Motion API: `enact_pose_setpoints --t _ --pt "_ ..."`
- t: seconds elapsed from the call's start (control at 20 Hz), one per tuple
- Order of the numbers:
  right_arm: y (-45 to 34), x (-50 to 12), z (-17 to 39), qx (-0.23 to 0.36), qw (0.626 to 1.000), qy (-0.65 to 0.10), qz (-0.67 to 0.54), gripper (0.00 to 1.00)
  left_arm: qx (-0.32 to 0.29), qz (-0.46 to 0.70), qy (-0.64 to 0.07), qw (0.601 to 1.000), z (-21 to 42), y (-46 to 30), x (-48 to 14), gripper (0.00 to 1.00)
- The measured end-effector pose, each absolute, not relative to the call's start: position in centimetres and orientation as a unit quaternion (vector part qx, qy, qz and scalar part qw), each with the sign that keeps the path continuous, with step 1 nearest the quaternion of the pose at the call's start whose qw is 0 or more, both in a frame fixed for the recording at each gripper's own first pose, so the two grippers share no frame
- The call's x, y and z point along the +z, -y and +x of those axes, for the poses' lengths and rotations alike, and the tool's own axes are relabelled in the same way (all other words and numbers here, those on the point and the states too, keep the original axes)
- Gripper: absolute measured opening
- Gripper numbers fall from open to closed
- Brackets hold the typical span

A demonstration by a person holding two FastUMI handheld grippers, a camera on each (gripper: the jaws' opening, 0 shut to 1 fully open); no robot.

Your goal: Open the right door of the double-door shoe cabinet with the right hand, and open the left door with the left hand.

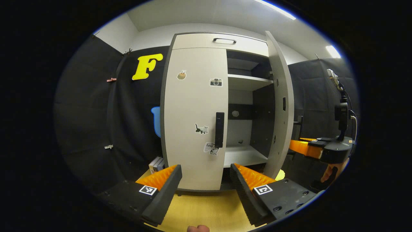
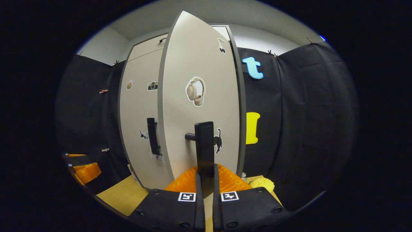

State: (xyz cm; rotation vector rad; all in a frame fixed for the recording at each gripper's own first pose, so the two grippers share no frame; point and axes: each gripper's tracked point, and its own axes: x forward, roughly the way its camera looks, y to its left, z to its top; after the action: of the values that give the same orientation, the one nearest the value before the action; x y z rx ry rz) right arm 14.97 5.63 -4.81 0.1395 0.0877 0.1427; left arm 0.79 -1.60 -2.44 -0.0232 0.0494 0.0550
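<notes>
Two handheld grippers: the left gripper (image 1: 206,180) has ribbed fingers (image 1: 161,177) on black housings with recessed screws, each carrying a square black-and-white marker. The right gripper (image 2: 206,180) bears matching markers and screws; a black cabled mast rises from its body in the left gripper view.

The right claw (image 2: 206,180) clamps both fingers on the black handle (image 2: 205,151) of the right door (image 2: 199,106), which stands swung open straight ahead of it. To the claw's left, farther back, the left door (image 2: 138,122) sits closed, its own handle (image 2: 152,135) untouched.
</notes>
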Motion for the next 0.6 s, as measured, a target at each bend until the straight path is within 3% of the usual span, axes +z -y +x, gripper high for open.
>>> enact_pose_setpoints --t 0.6 --pt "-1.3 -5.3 13.8 0.04 0.996 -0.05 0.069 0.12 -0.001 -0.011 -0.022 1.0 3.4 5.0 -1.8 0.93"
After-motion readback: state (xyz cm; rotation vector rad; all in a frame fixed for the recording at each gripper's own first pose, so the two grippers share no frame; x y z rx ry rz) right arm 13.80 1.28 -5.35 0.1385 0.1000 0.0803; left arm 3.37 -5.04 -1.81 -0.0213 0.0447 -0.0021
